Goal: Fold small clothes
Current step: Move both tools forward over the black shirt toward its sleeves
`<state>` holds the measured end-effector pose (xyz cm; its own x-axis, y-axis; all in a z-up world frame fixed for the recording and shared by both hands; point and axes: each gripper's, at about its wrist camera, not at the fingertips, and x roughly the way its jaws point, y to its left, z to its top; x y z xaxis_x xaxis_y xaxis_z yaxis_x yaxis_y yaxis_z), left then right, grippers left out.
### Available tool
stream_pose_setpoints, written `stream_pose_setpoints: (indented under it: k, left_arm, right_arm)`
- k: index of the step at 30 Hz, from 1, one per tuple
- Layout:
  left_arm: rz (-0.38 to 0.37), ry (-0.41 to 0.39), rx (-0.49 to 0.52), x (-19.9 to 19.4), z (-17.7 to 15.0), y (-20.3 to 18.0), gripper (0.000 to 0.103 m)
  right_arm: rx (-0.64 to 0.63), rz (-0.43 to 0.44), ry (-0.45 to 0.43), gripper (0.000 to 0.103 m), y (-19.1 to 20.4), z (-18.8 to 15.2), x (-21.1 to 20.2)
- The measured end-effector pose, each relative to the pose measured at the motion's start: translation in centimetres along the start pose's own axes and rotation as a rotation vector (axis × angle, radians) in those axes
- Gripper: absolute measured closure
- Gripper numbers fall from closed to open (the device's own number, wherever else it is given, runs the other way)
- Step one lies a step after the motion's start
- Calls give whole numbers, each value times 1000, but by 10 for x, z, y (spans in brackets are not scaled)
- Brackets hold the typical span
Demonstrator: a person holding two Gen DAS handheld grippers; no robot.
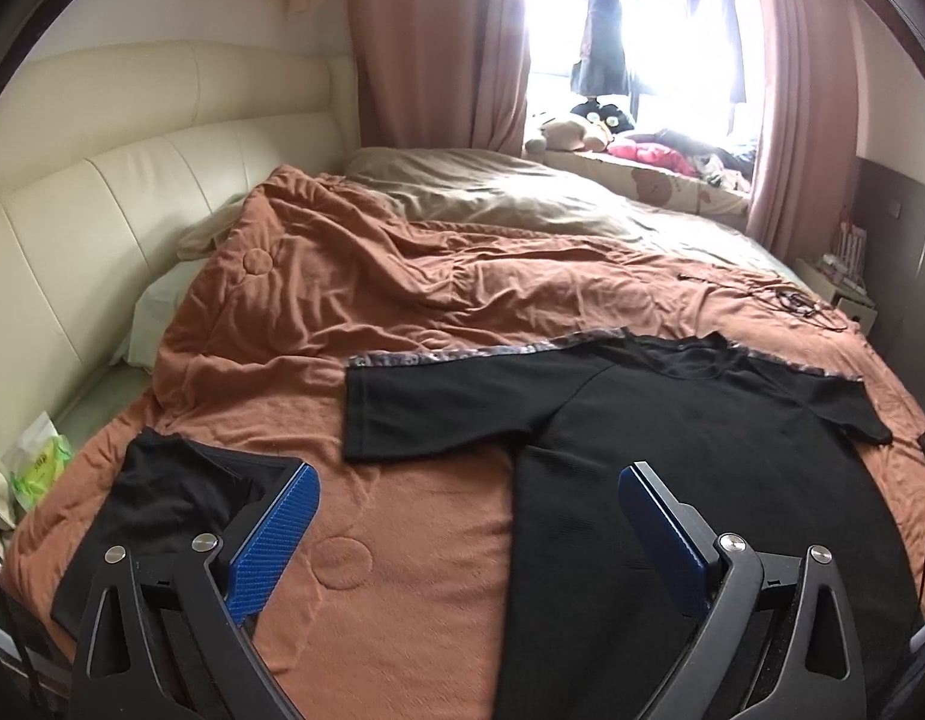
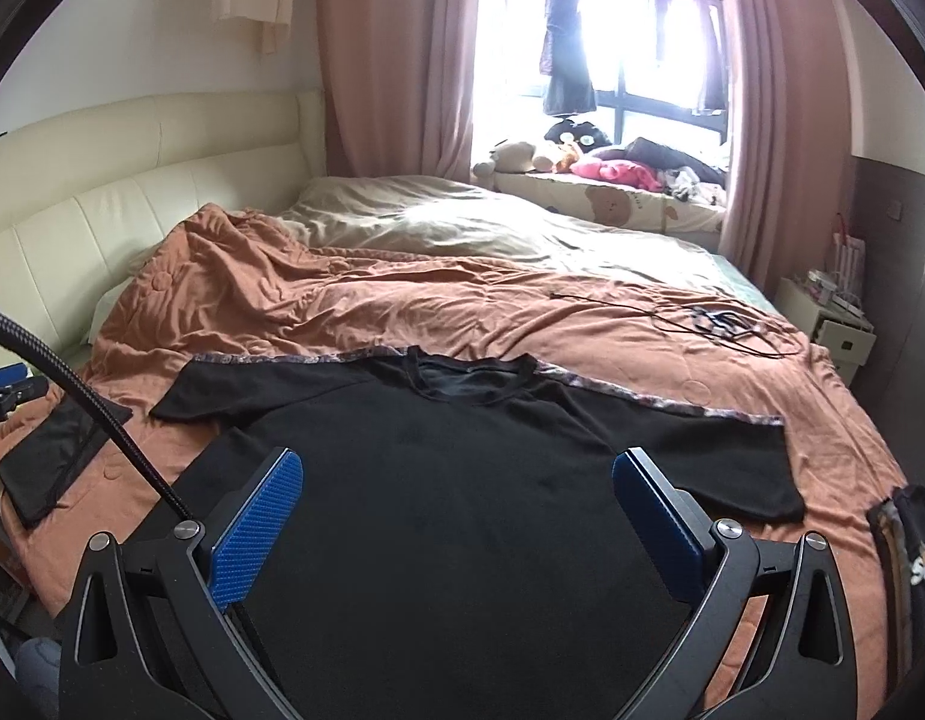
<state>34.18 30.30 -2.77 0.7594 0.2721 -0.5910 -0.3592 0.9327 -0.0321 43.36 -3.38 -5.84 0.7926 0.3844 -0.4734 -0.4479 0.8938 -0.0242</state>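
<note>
T-shirt (image 2: 462, 480) hem cut off; cable (image 2: 720, 324) tangle perhaps earphones.

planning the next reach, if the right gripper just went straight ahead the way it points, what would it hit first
Most likely the black t-shirt spread flat on the orange quilt. The right gripper, jaws open and empty, points down over the shirt's body, with nothing between. Depth is hard to judge, so the exact contact spot is uncertain.

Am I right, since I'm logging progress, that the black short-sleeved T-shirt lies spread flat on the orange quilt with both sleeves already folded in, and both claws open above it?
Not quite. The black short-sleeved T-shirt does lie flat on the orange quilt, and the left claw and right claw are open, but both sleeves still stretch straight out, unfolded. The right wrist view shows it.
</note>
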Motion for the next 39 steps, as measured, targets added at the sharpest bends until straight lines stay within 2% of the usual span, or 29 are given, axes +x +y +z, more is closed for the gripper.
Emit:
stream_pose_setpoints:
  k: [8,14,19,24,27,29,34,39]
  left_arm:
    - [32,33,-20,52,20,23,3]
    - [49,71,-20,101,31,42,13]
    - [46,106,-38,138,35,62,28]
    - [31,151,-76,171,38,80,35]
    - [26,181,-96,192,39,87,36]
    - [35,198,-130,207,39,95,36]
    - [49,254,-153,243,36,107,45]
    - [45,302,-196,274,27,119,50]
  right_arm:
    - [-35,27,49,0,11,17,68]
    - [-59,72,115,0,28,31,126]
    - [-83,133,181,0,44,36,172]
    - [-91,183,219,0,60,40,213]
    - [-96,210,248,16,70,40,238]
    - [-94,221,280,31,77,38,258]
    - [-56,256,360,54,91,35,308]
    - [-8,302,408,63,103,33,345]
